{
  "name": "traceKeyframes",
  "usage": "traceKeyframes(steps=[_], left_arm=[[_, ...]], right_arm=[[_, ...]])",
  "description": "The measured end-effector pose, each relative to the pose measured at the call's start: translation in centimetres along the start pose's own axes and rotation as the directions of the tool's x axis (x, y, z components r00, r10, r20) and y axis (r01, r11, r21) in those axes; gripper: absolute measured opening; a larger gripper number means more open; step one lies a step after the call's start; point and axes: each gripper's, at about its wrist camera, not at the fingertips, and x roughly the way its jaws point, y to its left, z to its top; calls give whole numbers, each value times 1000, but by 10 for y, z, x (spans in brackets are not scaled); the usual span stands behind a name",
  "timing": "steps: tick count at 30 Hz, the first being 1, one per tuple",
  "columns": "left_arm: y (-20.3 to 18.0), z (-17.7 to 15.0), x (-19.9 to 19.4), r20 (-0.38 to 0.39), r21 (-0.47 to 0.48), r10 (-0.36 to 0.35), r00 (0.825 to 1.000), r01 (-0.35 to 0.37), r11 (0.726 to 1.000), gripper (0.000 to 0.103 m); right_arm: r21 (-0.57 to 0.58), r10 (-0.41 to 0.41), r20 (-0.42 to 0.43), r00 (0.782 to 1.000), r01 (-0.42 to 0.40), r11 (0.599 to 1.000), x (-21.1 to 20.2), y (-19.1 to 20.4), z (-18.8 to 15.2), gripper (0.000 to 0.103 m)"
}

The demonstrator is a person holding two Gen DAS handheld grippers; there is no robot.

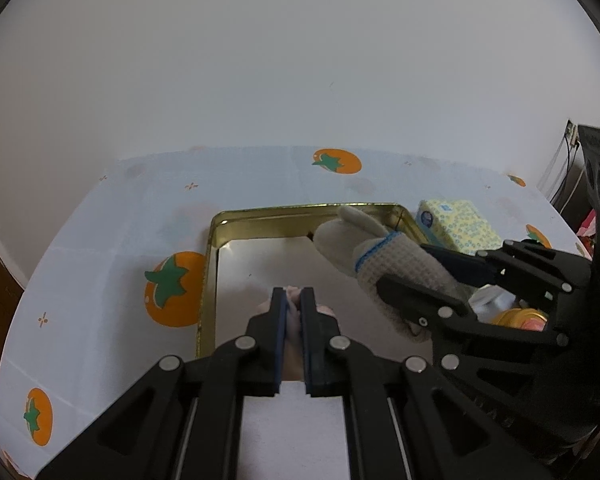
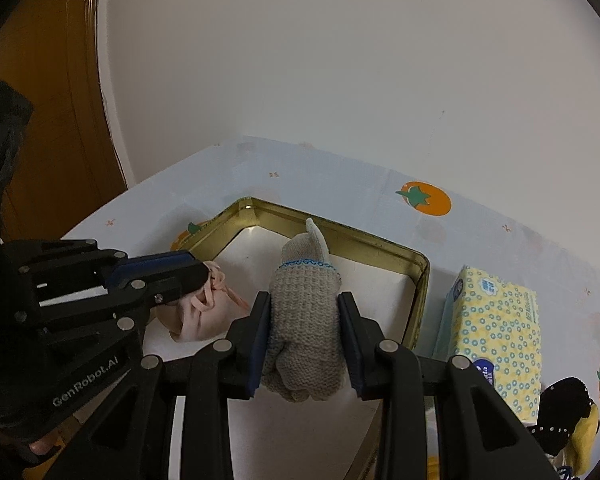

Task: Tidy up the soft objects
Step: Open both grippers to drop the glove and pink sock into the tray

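The tabletop [image 2: 340, 184] wears a pale blue cloth with orange fruit pictures on it. On it sits a big, shallow gold metal tin [image 2: 380, 246] with a white floor. Just to the right of the tin lies a yellow tissue pack with little blue rings [image 2: 496, 328].

The right tongs [image 2: 304, 340] hold a grey knitted glove with a blue band [image 2: 304, 312]. The pads press on both of its sides. The glove hangs over the tin, its cuff end pointing at the far wall, and it is not set down yet.

The left tongs [image 1: 294, 300] are squeezed shut on a soft pink cloth pouch with strings [image 2: 204, 312]. The pouch rests on the tin's floor near the left wall, so I think it is nearly put away.

Some things are left outside the tin. A black fuzzy thing with yellow bits [image 2: 564, 412] lies at the right edge, beside the tissue pack. I think the job is about half done.
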Motion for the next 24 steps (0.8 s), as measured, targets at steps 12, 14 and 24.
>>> traceKeyframes(steps=[12, 14, 24], left_arm=[[5, -5, -14, 42, -13, 26, 999, -25, 1000, 43], [6, -10, -25, 90, -27, 17, 996, -15, 1000, 57], [-43, -41, -47, 182, 20, -15, 983, 12, 1000, 74]], right_arm=[[-71, -46, 38, 998, 49, 996, -13, 8, -3, 56], [-83, -63, 68, 996, 69, 994, -25, 7, -9, 58], [-107, -83, 228, 970, 109, 988, -102, -14, -73, 64]])
